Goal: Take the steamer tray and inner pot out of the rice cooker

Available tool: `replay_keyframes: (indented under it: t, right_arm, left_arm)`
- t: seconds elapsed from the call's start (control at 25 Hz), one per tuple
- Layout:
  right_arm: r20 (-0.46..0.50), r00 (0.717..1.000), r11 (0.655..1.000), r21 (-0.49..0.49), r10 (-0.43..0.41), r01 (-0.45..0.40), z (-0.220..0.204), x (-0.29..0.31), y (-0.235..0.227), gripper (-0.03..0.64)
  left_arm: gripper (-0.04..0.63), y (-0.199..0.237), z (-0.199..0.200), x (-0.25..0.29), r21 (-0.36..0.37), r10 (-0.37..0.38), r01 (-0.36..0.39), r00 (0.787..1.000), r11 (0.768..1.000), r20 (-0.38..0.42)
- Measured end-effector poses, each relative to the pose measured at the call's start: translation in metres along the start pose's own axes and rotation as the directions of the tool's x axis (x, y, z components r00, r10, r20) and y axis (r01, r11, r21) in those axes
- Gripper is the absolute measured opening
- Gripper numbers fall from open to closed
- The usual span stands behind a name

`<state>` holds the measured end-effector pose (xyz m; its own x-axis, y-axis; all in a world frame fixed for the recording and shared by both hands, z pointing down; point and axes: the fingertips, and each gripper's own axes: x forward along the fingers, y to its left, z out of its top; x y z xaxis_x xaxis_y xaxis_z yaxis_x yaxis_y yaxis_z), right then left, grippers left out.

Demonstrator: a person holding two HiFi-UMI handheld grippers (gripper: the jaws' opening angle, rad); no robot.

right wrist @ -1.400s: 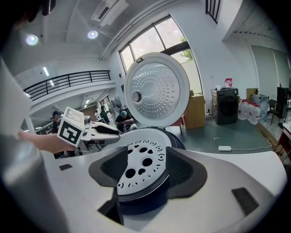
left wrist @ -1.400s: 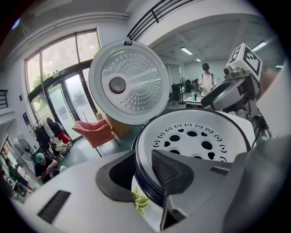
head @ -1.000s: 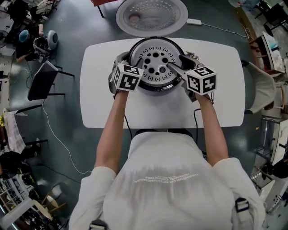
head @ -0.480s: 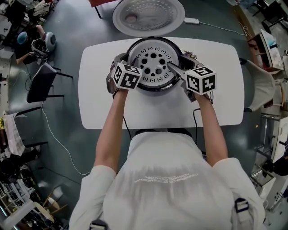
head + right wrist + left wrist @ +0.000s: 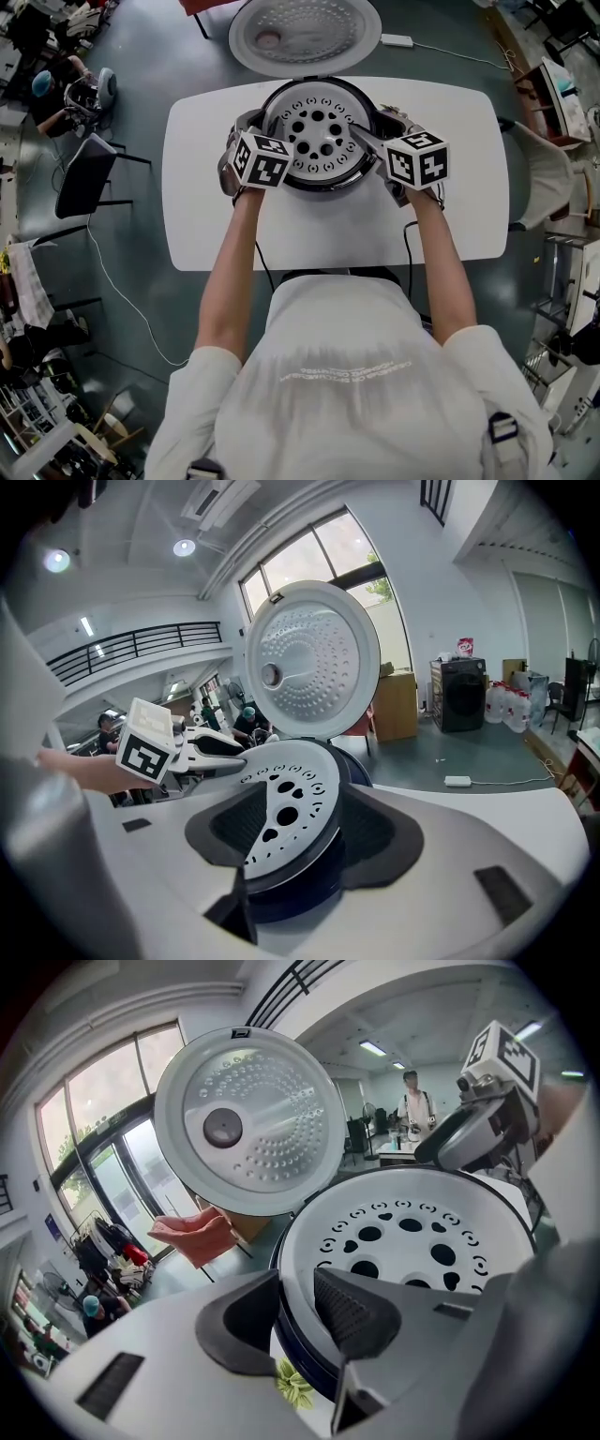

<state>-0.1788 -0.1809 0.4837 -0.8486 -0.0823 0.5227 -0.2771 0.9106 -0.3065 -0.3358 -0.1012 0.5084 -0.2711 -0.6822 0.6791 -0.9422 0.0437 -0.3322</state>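
The white rice cooker [image 5: 281, 180] stands on the table with its lid [image 5: 305, 33] tipped open behind it. The white perforated steamer tray [image 5: 319, 136] lies in its mouth and hides the inner pot. My left gripper [image 5: 270, 141] straddles the tray's left rim [image 5: 292, 1269]. Its jaws have just been closing: one sits outside, one over the tray, with a narrow gap left. My right gripper [image 5: 367, 131] straddles the right rim. Its jaws [image 5: 305, 832] have narrowed slightly but stand wide, and the tray edge [image 5: 281, 799] passes between them untouched.
The cooker sits at the far middle of the white table [image 5: 337, 225]. A black cord [image 5: 406, 246] runs off the near edge. A white adapter [image 5: 398, 41] lies on the floor behind, and a dark chair [image 5: 89, 169] stands to the left.
Both grippers stay at the cooker's rim. The left gripper's inner finger, which reached over the tray a second ago, has drawn in toward the rim.
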Motion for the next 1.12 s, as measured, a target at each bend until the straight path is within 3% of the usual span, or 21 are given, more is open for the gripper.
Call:
replay_keyframes:
  t: [0.24, 0.6, 0.92, 1.12]
  right_arm:
    - [-0.005, 1.0, 0.999, -0.031, 0.01, -0.01, 0.001, 0.001, -0.01, 0.238]
    - [-0.017, 0.999, 0.998, -0.053, 0.029, -0.03, 0.013, 0.011, -0.005, 0.238]
    - [-0.032, 0.999, 0.997, -0.071, 0.039, -0.041, 0.017, 0.013, -0.02, 0.239]
    - [-0.058, 0.997, 0.994, -0.092, 0.057, -0.062, 0.015, 0.019, -0.014, 0.241]
  left_arm:
    - [0.103, -0.007, 0.014, 0.001, 0.037, 0.036, -0.037, 0.999, 0.999, 0.027]
    - [0.091, 0.002, 0.018, -0.01, -0.09, -0.012, 0.019, 0.997, 0.996, 0.073]
    - [0.077, 0.016, 0.04, -0.026, -0.168, 0.044, -0.017, 0.986, 0.986, 0.162]
    - [0.069, 0.024, 0.024, -0.028, -0.224, 0.021, 0.017, 0.985, 0.974, 0.169]
